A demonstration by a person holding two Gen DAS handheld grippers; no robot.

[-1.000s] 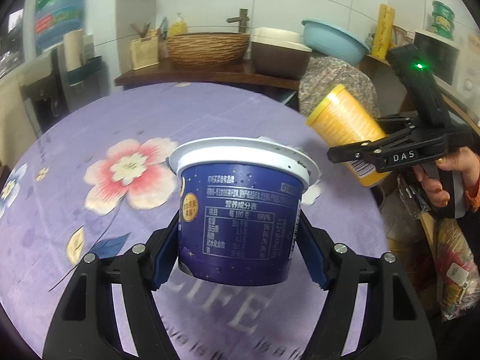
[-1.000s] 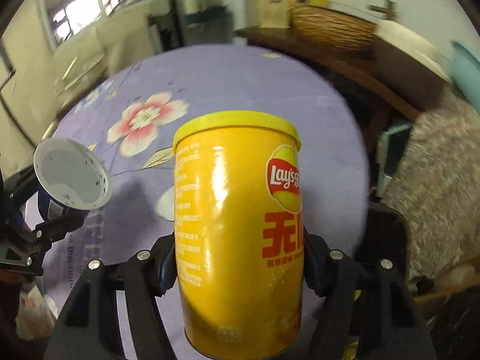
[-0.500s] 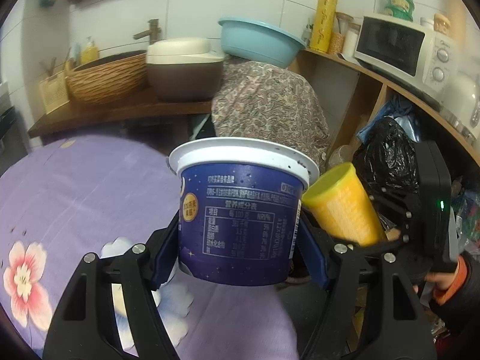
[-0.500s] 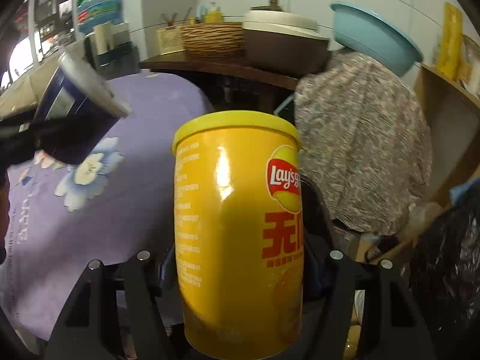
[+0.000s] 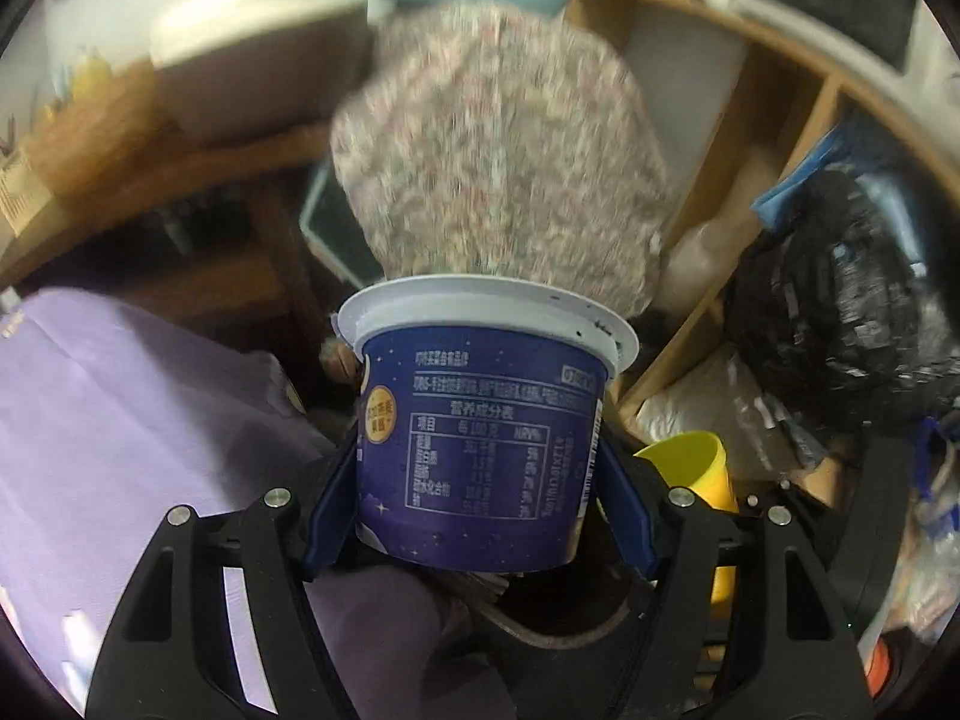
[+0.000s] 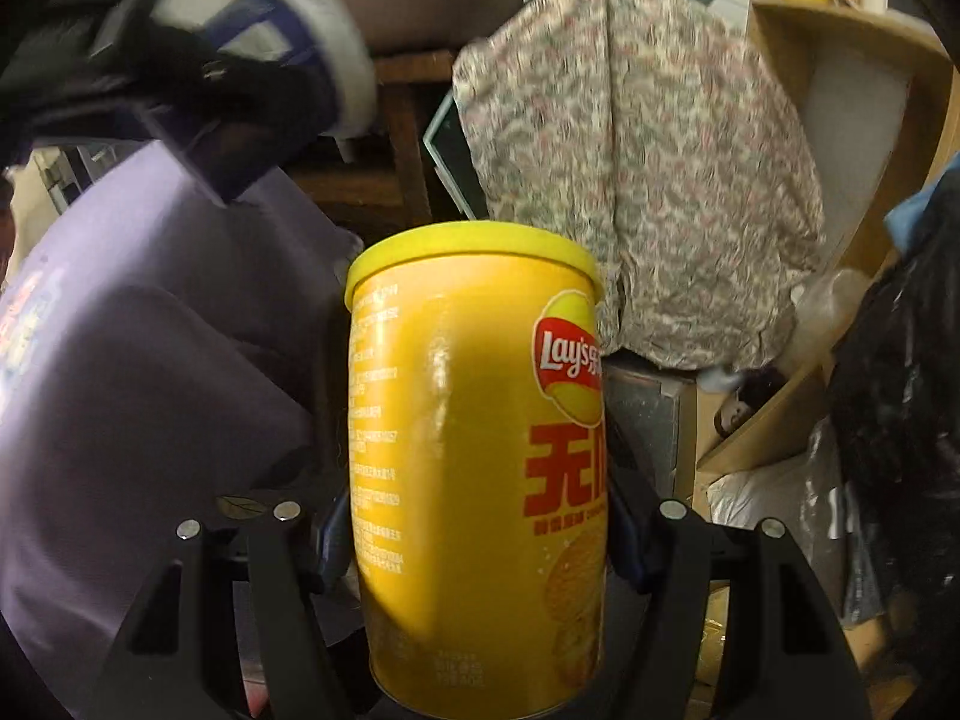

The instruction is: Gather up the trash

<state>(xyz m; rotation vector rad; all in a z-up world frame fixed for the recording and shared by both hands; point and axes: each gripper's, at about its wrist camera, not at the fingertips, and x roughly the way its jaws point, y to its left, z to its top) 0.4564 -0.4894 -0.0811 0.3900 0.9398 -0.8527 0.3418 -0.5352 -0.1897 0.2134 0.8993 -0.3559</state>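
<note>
My left gripper (image 5: 480,474) clamps its fingers on the blue yogurt cup (image 5: 480,450), upright past the purple table (image 5: 120,420) edge. At four o'clock, my right gripper (image 6: 480,534) grips the yellow chip can (image 6: 480,480).

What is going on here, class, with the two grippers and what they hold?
A person is collecting trash with two handheld grippers. The left gripper is shut on a dark blue cup; the right gripper is shut on a yellow Lay's can. Both are held beside the purple tablecloth.
</note>
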